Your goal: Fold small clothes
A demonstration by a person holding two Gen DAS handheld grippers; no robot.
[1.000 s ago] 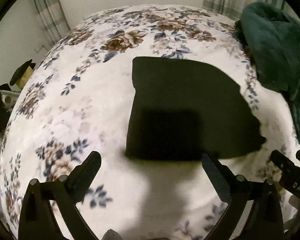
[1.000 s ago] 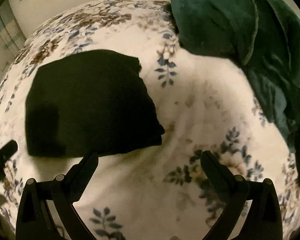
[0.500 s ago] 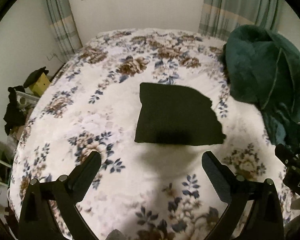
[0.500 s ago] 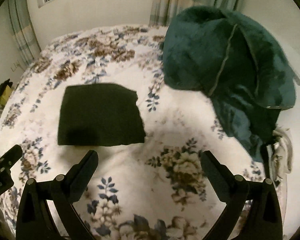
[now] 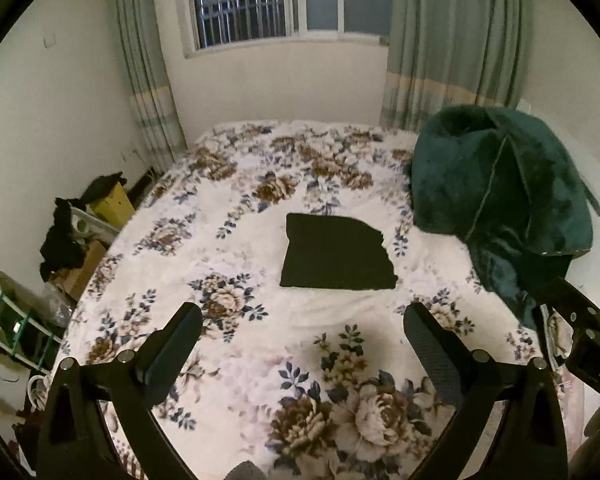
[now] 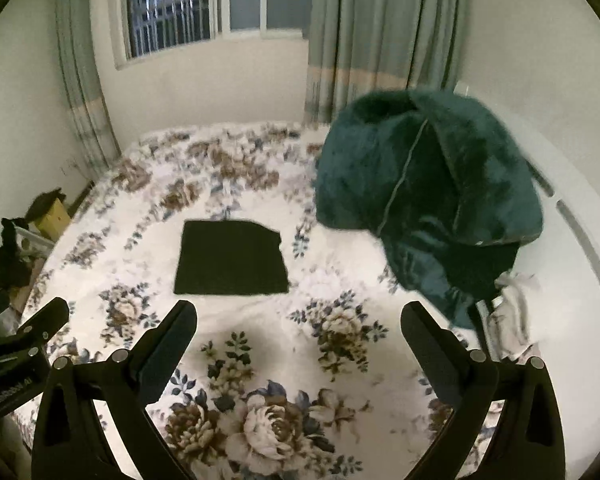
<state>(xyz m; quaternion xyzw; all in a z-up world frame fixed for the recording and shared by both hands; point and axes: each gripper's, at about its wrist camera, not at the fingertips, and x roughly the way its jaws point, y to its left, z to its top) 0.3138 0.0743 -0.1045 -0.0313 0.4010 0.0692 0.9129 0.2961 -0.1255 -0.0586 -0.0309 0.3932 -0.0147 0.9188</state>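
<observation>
A small black garment (image 5: 336, 254) lies folded into a flat rectangle on the floral bed (image 5: 236, 360); it also shows in the right wrist view (image 6: 230, 258). My left gripper (image 5: 302, 334) is open and empty, held well back from and above the garment. My right gripper (image 6: 298, 330) is open and empty, likewise pulled back from it. The right gripper's body shows at the right edge of the left wrist view (image 5: 580, 320), and the left gripper's body shows at the left edge of the right wrist view (image 6: 16, 344).
A dark green blanket (image 5: 496, 196) is heaped at the bed's right side, also in the right wrist view (image 6: 428, 200). A wall with a window (image 5: 260, 0) and curtains stands behind the bed. Boxes, dark clothes (image 5: 60, 240) and a rack (image 5: 16, 328) crowd the floor at left.
Both grippers have drawn back and up from the folded garment. The garment has gone from filling the views to small in the middle of the bed. It lies unmoved.
</observation>
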